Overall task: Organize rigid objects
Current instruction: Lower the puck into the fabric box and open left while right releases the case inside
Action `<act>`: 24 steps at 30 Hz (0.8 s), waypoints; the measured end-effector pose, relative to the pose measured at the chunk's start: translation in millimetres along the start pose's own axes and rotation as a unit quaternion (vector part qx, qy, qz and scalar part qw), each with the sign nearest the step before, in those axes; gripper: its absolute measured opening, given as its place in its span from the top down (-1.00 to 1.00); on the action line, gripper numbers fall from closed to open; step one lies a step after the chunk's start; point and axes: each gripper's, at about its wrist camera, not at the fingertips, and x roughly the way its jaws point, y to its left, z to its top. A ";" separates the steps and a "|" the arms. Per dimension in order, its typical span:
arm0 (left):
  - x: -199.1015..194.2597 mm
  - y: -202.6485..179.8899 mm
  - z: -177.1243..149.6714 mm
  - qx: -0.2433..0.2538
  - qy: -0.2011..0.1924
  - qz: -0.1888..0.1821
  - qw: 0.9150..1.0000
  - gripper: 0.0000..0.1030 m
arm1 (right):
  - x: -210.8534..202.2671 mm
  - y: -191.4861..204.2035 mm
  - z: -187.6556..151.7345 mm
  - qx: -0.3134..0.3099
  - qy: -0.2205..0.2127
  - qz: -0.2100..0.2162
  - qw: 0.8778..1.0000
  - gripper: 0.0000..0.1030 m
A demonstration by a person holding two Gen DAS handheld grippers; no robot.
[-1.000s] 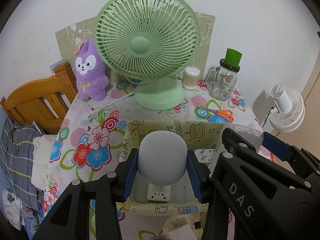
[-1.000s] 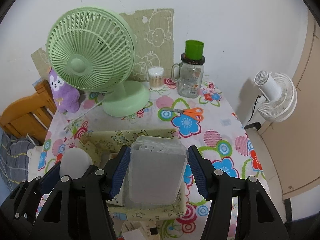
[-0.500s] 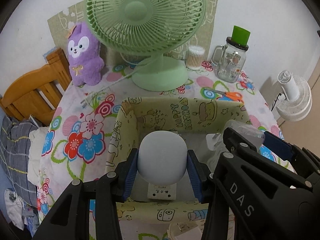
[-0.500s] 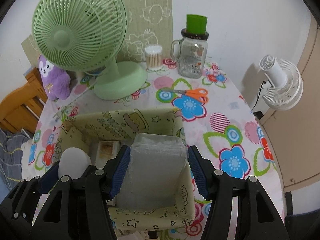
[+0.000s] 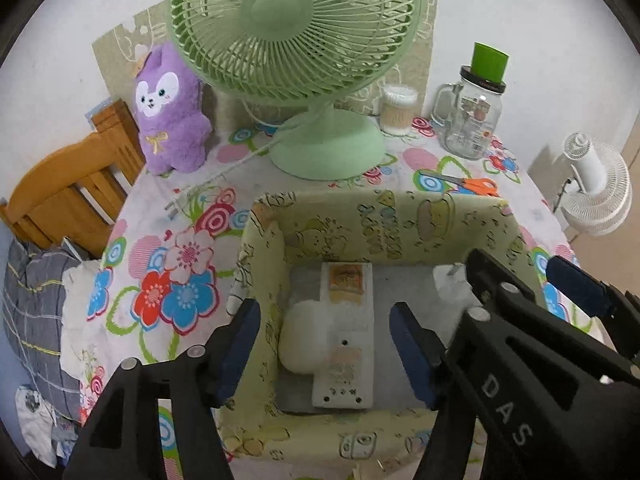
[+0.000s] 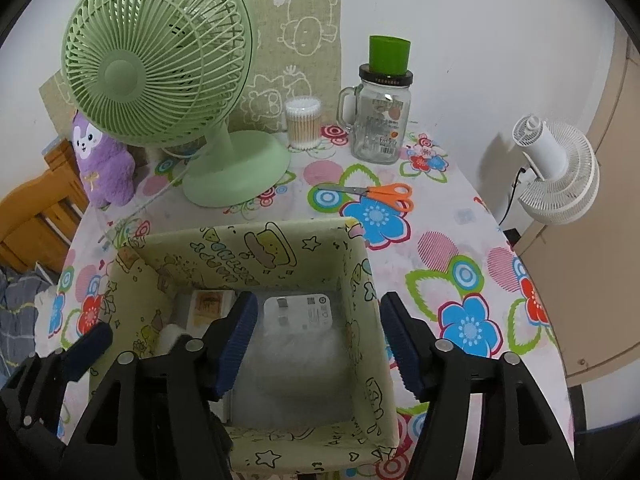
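Left view: white rounded object (image 5: 302,336) in box (image 5: 372,224); right view: plug adapter (image 6: 300,314)

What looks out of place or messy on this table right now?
The orange-handled scissors lie loose on the tablecloth behind the storage box, and the green fan has its unplugged cord trailing across the table. Nothing looks spilled or damaged.

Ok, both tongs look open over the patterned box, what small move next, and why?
Probably lift both tongs straight up out of the green cartoon-print fabric box. The left tongs and right tongs stand open and hold nothing, while the rounded white object and the clear plastic case lie inside the box. Lifting clears its walls.
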 end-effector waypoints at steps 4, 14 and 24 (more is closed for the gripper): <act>-5.3 -1.5 -0.6 0.001 -0.002 -0.001 1.000 -0.49 | -4.0 -0.4 -0.1 0.003 -0.001 -0.002 1.000 -0.64; -20.9 -5.2 -4.7 0.003 -0.009 0.000 1.000 -0.74 | -17.2 -3.7 -4.8 0.007 0.002 0.011 1.000 -0.87; -41.9 -8.6 -16.2 0.006 -0.015 0.000 1.000 -0.77 | -36.9 -10.0 -15.4 0.017 0.005 0.017 1.000 -0.89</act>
